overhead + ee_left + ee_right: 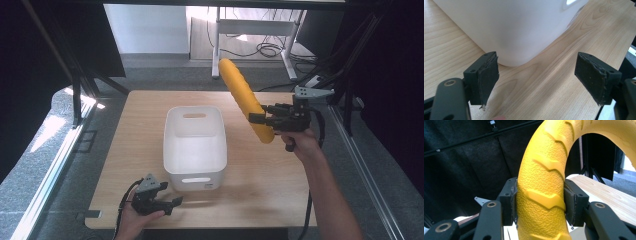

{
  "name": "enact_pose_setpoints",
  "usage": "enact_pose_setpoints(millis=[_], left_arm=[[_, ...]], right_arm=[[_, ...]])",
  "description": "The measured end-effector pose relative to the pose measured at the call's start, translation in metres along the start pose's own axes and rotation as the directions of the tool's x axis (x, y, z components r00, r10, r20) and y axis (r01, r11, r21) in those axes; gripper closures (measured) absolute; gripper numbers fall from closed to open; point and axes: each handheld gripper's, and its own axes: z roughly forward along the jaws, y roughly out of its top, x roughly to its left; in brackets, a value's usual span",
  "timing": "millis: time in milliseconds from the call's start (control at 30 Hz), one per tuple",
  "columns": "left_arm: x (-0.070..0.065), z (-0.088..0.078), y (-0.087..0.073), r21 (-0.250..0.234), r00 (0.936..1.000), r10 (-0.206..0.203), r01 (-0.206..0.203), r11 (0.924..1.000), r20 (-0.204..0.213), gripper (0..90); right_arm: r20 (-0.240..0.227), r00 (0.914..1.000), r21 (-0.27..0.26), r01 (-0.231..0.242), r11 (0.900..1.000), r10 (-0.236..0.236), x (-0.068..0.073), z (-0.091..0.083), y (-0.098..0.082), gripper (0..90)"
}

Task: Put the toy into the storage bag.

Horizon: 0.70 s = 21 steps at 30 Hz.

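1. Right gripper (261, 119) clamped on the yellow ring (246, 100), pads pressing both sides of its body in the right gripper view (541, 195); ring held in the air, above the table (280, 190) and just right of the white bin (195, 145).
2. Left gripper (170, 202) released, jaws wide apart with nothing between them, low over the table just beside the bin's near corner (519, 32).
3. Probably light and somewhat soft: pebbled skin with raised chevron ridges, likely rubber or foam. Good friction under the pads, little risk of slipping or breaking.
4. Hold sits near the lower end as seen from above, so most of the ring stands beyond the fingers and may sway or sag.
5. Seen edge-on from above: long axis tilted, upper end leaning away and to the left, lower end just below the fingers. Curves up and over to the right past the pads.
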Motion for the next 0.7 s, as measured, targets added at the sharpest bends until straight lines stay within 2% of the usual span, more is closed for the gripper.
enact_pose_setpoints(millis=[167, 700], left_arm=[[0.000, -0.001, 0.000, -0.001, 1.0000, 0.001, -0.001, 1.0000, 0.000, 19.6], [-0.001, 0.000, 0.000, -0.002, 1.0000, 0.001, -0.001, 1.0000, 0.001, 19.6]], right_arm=[[-0.019, 0.9998, -0.022, 0.003, 1.000, -0.003, 0.006, 0.004, 0.004, 52.2], [-0.044, 0.9983, -0.022, 0.036, 0.999, -0.037, 0.020, 0.016, 0.009, 52.2]])
